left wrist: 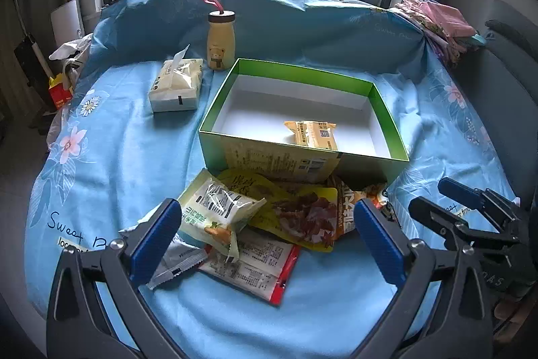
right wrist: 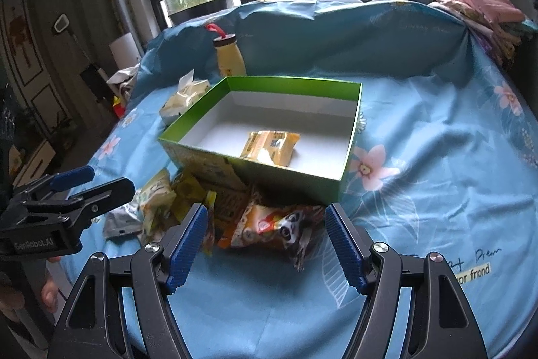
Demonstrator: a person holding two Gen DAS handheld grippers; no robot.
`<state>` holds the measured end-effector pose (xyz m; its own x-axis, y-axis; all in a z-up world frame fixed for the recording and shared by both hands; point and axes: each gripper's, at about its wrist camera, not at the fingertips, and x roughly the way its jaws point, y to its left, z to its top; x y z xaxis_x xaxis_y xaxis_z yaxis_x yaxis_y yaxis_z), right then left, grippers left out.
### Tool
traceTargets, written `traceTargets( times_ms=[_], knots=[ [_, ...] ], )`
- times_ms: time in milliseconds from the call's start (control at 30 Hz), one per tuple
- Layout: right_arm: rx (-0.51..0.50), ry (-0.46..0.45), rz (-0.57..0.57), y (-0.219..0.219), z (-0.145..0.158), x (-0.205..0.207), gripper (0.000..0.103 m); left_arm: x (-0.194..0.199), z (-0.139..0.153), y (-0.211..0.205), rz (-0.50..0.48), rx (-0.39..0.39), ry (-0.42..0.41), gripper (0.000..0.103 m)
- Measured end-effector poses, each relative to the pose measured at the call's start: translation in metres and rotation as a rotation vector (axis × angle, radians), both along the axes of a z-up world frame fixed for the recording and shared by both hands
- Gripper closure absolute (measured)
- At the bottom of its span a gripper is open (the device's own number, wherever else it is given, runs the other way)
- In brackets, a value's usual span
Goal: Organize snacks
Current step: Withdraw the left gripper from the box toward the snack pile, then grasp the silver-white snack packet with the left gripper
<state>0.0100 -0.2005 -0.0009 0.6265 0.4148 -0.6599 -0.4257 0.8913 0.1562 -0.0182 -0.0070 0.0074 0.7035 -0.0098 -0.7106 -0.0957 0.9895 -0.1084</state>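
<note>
**One packet boxed, the heap waits in front of the box**

The open green cardboard box [left wrist: 304, 110] with a white inside sits mid-table on the blue flowered cloth [left wrist: 111, 157], with a single yellow snack packet [left wrist: 311, 135] lying on its floor near the front wall. The remaining snacks form a loose heap [left wrist: 255, 217] touching the box's front wall, toward the near edge of the table.

The left gripper [left wrist: 269, 241] hangs with its jaws spread wide and nothing between the pads, straddling a pale green crinkly packet [left wrist: 218, 211] on top of the heap. The right gripper [right wrist: 264, 246] is likewise wide open and empty, framing an orange foil packet with a cartoon animal face [right wrist: 275, 226].

Best handling, in my judgement: take the topmost packet, close on its body rather than a thin sealed edge, lift clear of the box wall, and set it beside the yellow one. A white tissue pack [left wrist: 176, 86] and a cream bear-print bottle [left wrist: 221, 41] stand toward the far left, well clear.
</note>
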Motion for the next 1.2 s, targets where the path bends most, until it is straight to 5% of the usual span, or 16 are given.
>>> traceTargets(
  times_ms=[367,967,1200],
  knots=[
    [-0.011,0.019,0.027,0.010,-0.008,-0.007,0.030,-0.010,-0.010,0.004,0.009,-0.003,0.010,0.000],
    [-0.037,0.121,0.163,0.050,-0.044,-0.015,0.030,-0.037,-0.062,0.059,0.087,-0.125,0.136,0.000],
    [0.014,0.164,0.245,0.063,-0.053,-0.016,0.030,-0.040,-0.069,0.085,0.119,-0.200,0.125,0.000]
  ],
)
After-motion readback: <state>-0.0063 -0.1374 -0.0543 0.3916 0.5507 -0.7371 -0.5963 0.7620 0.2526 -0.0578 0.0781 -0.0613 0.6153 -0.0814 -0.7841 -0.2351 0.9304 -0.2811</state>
